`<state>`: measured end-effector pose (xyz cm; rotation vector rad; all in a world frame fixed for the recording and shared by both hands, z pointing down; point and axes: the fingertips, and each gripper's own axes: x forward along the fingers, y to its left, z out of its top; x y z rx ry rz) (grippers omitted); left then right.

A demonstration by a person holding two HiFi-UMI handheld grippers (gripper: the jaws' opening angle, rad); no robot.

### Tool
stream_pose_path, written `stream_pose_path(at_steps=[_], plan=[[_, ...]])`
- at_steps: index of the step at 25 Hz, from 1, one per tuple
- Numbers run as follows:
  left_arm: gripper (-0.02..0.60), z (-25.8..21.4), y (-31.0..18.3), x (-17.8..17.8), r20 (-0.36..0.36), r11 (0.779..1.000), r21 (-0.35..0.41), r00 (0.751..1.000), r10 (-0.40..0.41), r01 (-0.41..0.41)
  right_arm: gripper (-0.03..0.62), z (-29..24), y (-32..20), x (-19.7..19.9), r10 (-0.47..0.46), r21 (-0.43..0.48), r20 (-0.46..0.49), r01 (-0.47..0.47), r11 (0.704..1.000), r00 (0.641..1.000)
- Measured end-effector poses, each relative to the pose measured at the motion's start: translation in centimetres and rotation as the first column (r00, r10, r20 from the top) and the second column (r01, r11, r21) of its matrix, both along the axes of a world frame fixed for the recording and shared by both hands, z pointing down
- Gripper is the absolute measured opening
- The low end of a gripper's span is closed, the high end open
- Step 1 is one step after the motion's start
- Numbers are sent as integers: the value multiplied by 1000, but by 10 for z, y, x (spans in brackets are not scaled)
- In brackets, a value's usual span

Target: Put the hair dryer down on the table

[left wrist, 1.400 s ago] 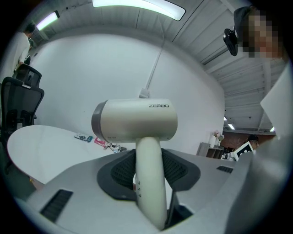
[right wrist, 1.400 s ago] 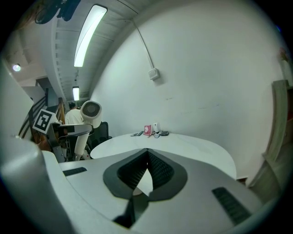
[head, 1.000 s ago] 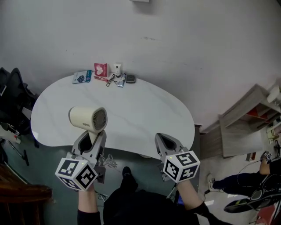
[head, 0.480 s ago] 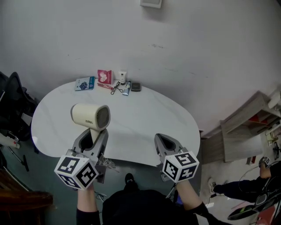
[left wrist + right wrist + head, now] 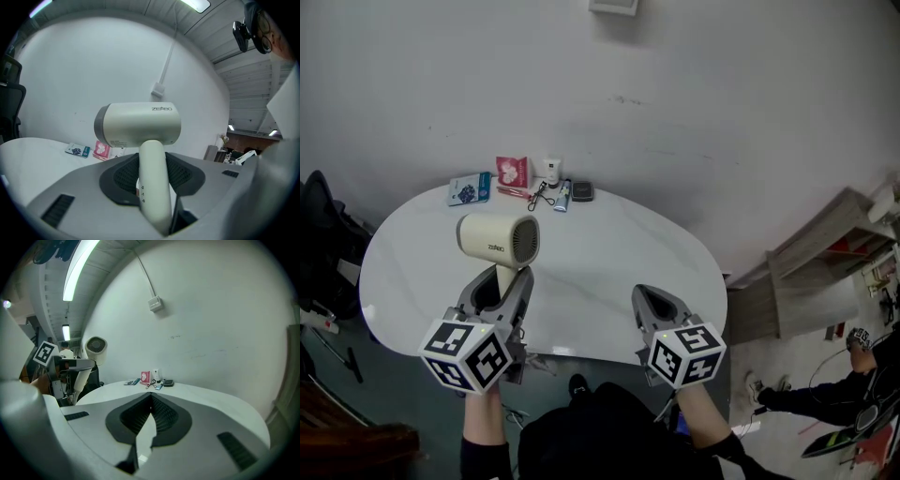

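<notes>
While the left gripper's (image 5: 501, 278) fingers (image 5: 187, 176) are clenching the dryer (image 5: 495, 238) by its slick, rigid handle (image 5: 153, 183), it's looking top-heavy, and the right gripper (image 5: 654, 300) is sitting closed, empty.

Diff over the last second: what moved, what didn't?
The left gripper carried the hair dryer forward over the table, toward the small items at the far edge. Its grip is unchanged. The right gripper stays shut and empty near the front edge.
</notes>
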<state>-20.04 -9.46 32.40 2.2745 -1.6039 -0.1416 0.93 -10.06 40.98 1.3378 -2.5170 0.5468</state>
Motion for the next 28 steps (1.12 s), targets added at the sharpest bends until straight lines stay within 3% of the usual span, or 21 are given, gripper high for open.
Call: stream_pose_path(at_steps=[16, 28], plan=[[167, 36, -79, 36, 50, 989, -114, 993, 103, -97, 0, 7, -47, 19, 74, -21, -32, -75, 997, 997], [167, 99, -144, 79, 54, 947, -282, 983, 177, -156, 0, 25, -96, 43, 96, -78, -48, -99, 992, 994]])
